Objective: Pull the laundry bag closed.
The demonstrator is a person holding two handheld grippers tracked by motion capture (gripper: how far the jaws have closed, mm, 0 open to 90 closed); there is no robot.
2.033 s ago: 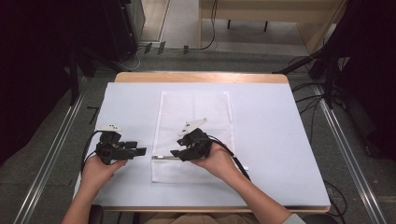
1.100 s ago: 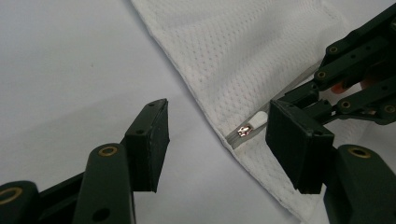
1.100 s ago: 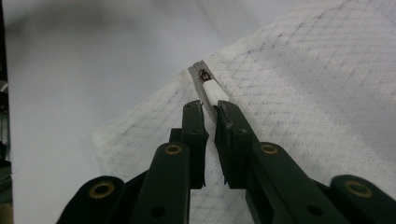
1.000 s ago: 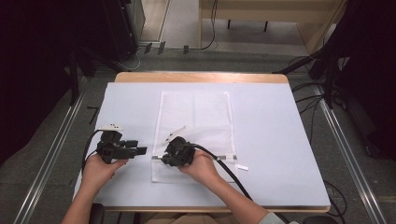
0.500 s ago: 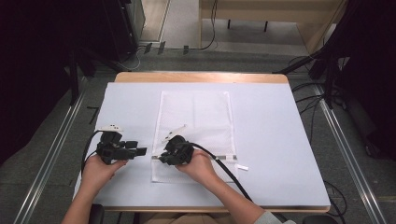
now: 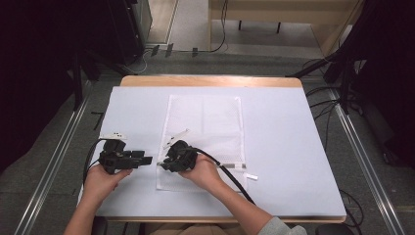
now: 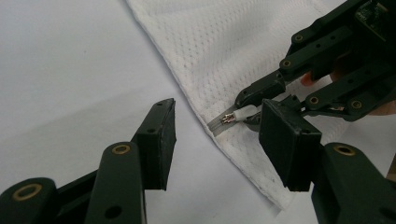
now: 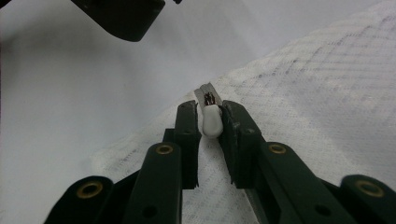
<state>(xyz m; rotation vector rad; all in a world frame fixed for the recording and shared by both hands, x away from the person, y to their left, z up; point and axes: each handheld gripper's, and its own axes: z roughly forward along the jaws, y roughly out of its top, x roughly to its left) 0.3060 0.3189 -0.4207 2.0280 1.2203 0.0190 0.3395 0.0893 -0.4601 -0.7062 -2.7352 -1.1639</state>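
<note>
Fingers of the right gripper (image 8: 209,122) pinch the white zipper pull (image 8: 211,122) at the mesh bag's (image 8: 327,116) edge in its own view. From the left gripper view, the left gripper (image 7: 217,133) stands unclenched, its jaws having just narrowed around nothing, beside that pull (image 7: 243,113). High view: both grippers meet at the bag's (image 6: 215,117) near-left corner on the table (image 6: 293,147).

Grey floor (image 6: 44,161) with cables (image 6: 222,29) surrounds wooden table (image 6: 210,81).

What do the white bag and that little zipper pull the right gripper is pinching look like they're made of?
The white bag looks like synthetic mesh fabric, matte: a regular grid of tiny holes covers it, and it lies limp and flat. The zipper pull looks like smooth white plastic or rubber, rounded and slightly glossy. The slider it hangs from looks like metal, silvery with a dull shine. The right gripper is shut on the pull.
</note>
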